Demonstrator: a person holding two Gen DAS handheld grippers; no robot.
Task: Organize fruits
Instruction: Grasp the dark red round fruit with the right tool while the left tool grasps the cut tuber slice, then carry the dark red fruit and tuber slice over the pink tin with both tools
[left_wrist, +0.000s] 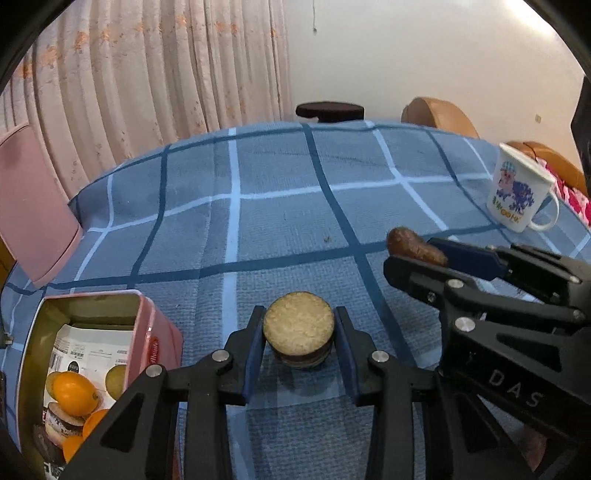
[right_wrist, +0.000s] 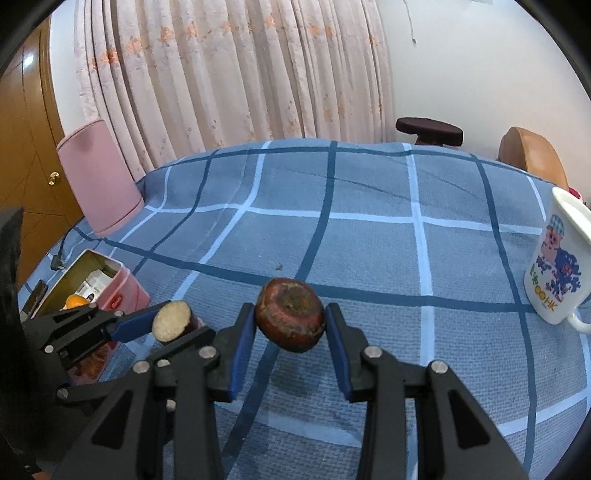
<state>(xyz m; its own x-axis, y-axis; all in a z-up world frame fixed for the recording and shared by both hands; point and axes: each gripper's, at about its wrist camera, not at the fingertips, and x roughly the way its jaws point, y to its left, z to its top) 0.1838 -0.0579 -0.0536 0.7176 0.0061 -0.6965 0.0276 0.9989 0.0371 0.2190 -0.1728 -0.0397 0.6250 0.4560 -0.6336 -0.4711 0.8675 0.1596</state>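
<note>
While left view shows oranges in tin, right view hides most.

Ahead of the gripper we see a blue checked tablecloth and, beyond it, a pale flowered curtain. Far to its right stands a white mug with a cartoon print. To the left leans a pink cushion.

The pink tin hides part of its fruit, and the mug is cut off at the right edge.
</note>
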